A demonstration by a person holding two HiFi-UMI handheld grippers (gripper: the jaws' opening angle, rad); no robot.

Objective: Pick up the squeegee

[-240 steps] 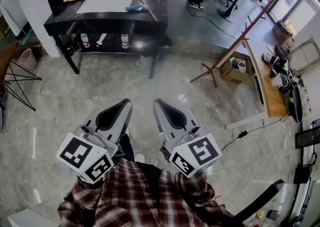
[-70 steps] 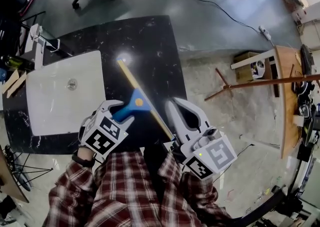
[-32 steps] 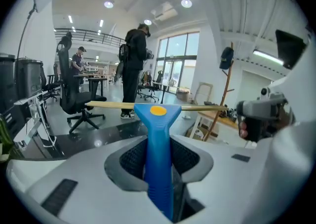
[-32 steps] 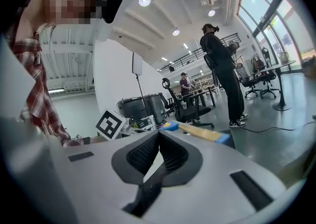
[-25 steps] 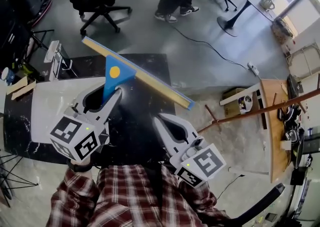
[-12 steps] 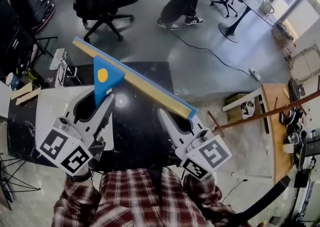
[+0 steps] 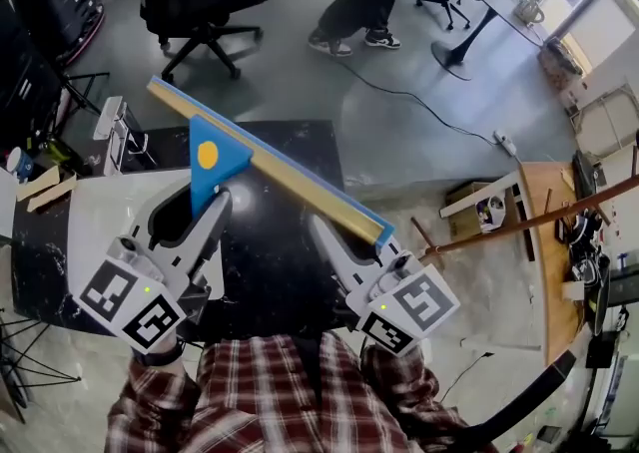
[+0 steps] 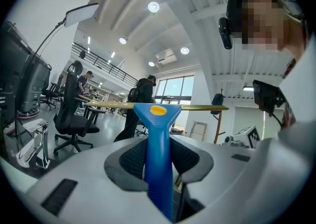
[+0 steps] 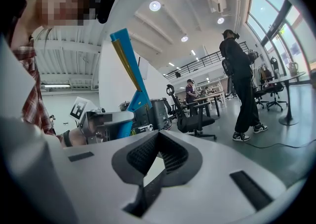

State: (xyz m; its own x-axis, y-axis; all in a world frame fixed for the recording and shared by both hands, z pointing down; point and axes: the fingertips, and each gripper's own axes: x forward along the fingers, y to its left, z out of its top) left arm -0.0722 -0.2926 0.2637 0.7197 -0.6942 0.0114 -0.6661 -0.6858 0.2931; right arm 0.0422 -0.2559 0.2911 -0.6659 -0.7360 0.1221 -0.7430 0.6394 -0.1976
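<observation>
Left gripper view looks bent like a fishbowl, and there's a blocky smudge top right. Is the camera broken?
No. Left gripper view: a wide-angle lens bows the room and blackens the corners; the squeegee is sharp, and the blocky patch was added afterwards to hide a face. Head view: edges bow too.

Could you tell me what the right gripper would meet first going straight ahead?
Probably nothing nearby: the right gripper aims just beside the squeegee; farther off stands an office chair, depth unclear.

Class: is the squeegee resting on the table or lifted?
Lifted: the left gripper clamps the squeegee by its blue handle, blade in mid-air.
</observation>
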